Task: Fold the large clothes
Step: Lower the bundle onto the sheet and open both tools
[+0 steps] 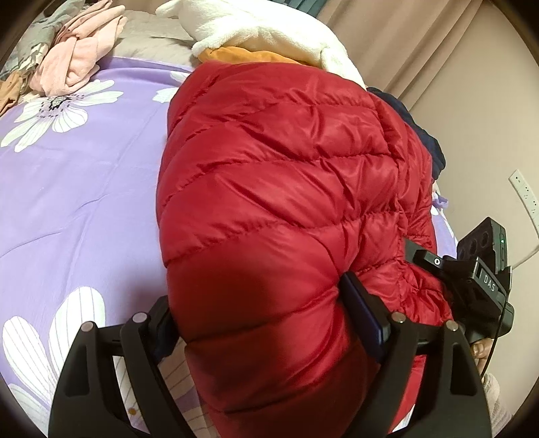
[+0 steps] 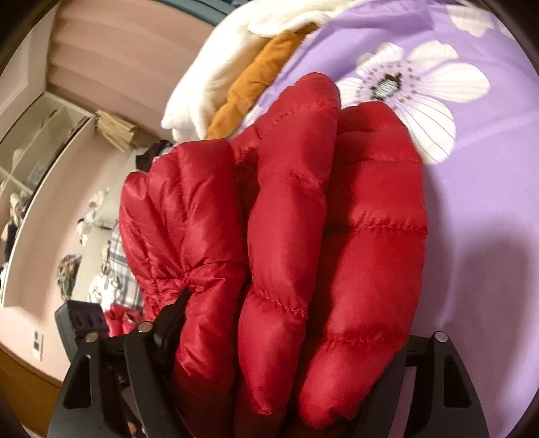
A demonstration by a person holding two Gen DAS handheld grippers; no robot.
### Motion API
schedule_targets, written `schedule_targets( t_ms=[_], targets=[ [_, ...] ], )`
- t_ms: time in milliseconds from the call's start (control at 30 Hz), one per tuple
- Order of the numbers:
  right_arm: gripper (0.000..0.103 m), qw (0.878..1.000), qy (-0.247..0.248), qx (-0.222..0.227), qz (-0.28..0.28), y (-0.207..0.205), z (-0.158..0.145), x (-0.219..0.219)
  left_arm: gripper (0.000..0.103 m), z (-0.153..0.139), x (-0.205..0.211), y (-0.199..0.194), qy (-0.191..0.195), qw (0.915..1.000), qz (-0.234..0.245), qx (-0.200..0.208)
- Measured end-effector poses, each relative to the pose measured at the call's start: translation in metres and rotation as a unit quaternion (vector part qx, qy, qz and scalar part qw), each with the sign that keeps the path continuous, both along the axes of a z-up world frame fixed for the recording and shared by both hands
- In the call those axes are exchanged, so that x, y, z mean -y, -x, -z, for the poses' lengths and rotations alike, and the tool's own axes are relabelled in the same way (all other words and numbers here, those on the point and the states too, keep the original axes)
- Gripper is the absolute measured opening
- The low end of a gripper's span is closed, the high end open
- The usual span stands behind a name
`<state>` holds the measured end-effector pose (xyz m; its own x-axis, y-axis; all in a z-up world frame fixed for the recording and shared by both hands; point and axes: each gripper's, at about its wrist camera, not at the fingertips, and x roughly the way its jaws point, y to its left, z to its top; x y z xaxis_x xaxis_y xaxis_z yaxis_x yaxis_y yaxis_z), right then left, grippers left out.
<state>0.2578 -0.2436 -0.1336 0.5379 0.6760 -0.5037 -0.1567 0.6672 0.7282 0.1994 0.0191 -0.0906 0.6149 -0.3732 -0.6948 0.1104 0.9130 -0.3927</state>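
Observation:
A red quilted puffer jacket (image 1: pixel 286 188), folded into a thick bundle, lies on the purple flowered bed sheet (image 1: pixel 84 202). My left gripper (image 1: pixel 257 296) holds its near end, with the padding bulging over both fingers. In the right wrist view the same jacket (image 2: pixel 303 219) fills the space between the wide jaws of my right gripper (image 2: pixel 299 316). Its left fingertip (image 2: pixel 182 298) lies against the gathered hem, and the right finger is hidden under the padding. The right gripper's body (image 1: pixel 471 279) shows at the jacket's right side in the left wrist view.
Beyond the jacket lie a white fleece (image 1: pixel 269 30), a mustard garment (image 1: pixel 242 55) and a dark navy garment (image 1: pixel 421 128). A heap of pink clothes (image 1: pixel 77 57) sits at the far left. The bed's right edge meets a beige wall (image 1: pixel 471 118).

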Motion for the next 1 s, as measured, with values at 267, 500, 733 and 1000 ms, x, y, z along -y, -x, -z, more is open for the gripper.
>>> schedule_targets(
  t_ms=[267,500,733,1000],
  targets=[
    [0.086,0.998,0.056,-0.003,0.025,0.024,-0.015,0.008,0.091,-0.009,0.001,0.014,-0.044,0.9989,-0.013,0.010],
    [0.088,0.976,0.201,0.052,0.070,0.053,-0.047,-0.004,0.091,-0.022,-0.003,0.035,-0.092,0.9949,-0.027,0.031],
    [0.088,0.929,0.327,0.131,0.117,0.080,-0.078,-0.031,0.087,-0.027,-0.005,0.053,-0.132,0.9895,-0.034,0.048],
    [0.080,0.938,0.282,0.178,0.093,0.092,-0.092,-0.038,0.067,-0.029,0.003,0.067,-0.157,0.9856,-0.020,0.060]
  ],
)
